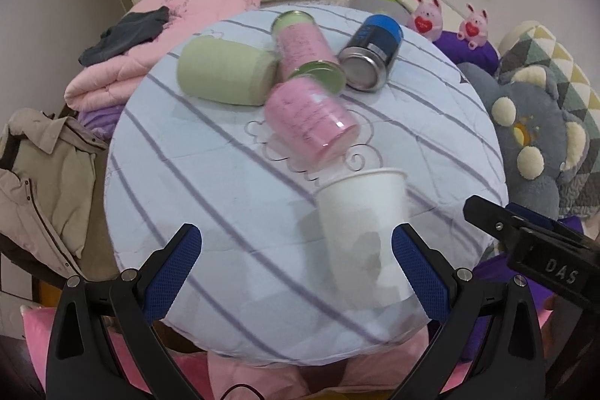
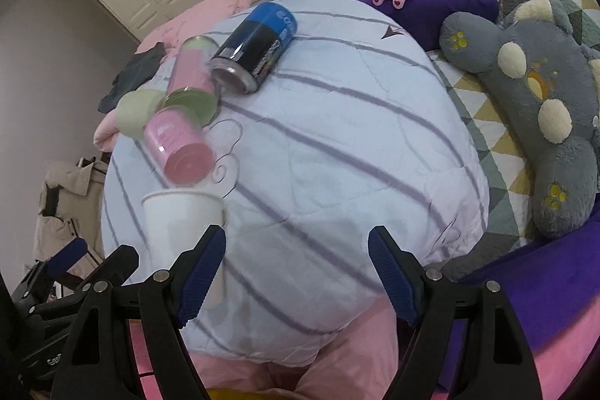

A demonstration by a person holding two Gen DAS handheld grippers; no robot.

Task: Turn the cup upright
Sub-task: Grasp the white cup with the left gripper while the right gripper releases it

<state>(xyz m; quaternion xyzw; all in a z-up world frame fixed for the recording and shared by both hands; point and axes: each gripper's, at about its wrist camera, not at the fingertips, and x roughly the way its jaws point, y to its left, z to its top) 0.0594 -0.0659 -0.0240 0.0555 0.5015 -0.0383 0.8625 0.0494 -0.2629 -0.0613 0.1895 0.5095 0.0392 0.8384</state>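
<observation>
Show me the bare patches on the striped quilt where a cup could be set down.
The widest bare patch on the striped quilt lies right of the paper cup, toward the grey plush toy. A second lies left of the cup, below the green can. The far side is crowded: pink can, blue can.

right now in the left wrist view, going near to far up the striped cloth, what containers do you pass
white paper cup → pink cup lying on its side → green-lidded pink can. The blue-and-black can and green cup sit at about the same depth as that can, so their places are unclear.
</observation>
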